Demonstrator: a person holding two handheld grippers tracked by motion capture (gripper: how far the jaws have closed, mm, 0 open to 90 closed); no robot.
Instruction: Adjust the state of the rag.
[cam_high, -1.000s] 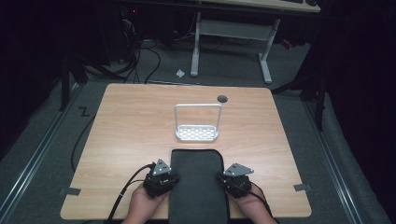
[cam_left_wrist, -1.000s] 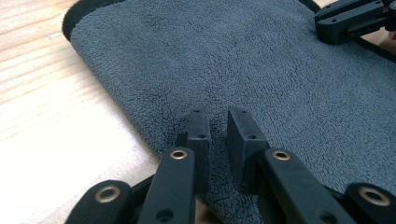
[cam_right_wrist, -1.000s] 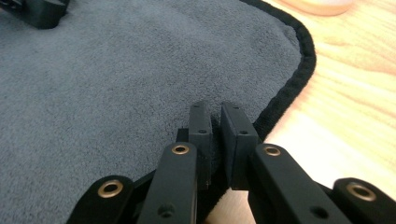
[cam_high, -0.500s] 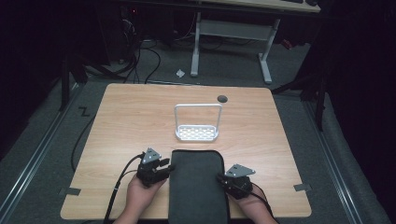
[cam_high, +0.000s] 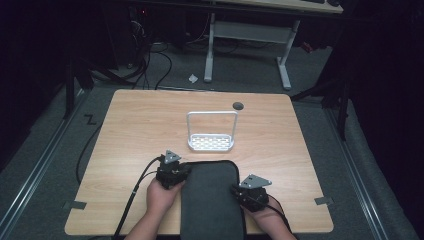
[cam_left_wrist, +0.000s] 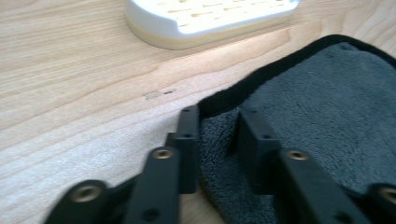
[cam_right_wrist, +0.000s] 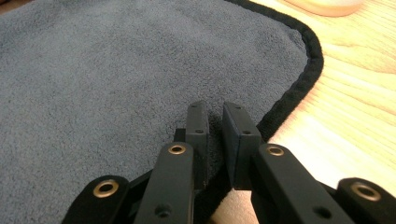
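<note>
Lying flat at the near edge of the table (cam_high: 130, 130), the grey towel (cam_high: 211, 200) had a gripper at each long side. Nearest the person, the right gripper (cam_high: 239, 191) sat at the towel's right edge, partway up; in the right gripper view its jaws stood close together with a fold of the towel's black-trimmed edge pinched between them, so it gripped the cloth. The right hand (cam_high: 265, 217) lay behind it on the wood.

A little farther up, the left gripper (cam_high: 181, 172) met the towel's left edge close to its far left corner, with the left hand (cam_high: 160, 196) behind it and a black cable (cam_high: 131, 200) trailing back off the table's near edge. In the left gripper view its jaws had just been closing, with the towel's edge between them; a gap still showed there, one jaw on the wood side along the trim and the other over the pile, so whether they pressed on the cloth could not be told.

Beyond the towel's far end, near but apart from it, stood a white rack (cam_high: 211, 141) with a perforated base and a tall hoop handle. Farther still, a dark round grommet (cam_high: 238, 105) sat near the table's far edge. Past the table, cables (cam_high: 150, 65) lay on the floor beside a desk frame (cam_high: 247, 37).
</note>
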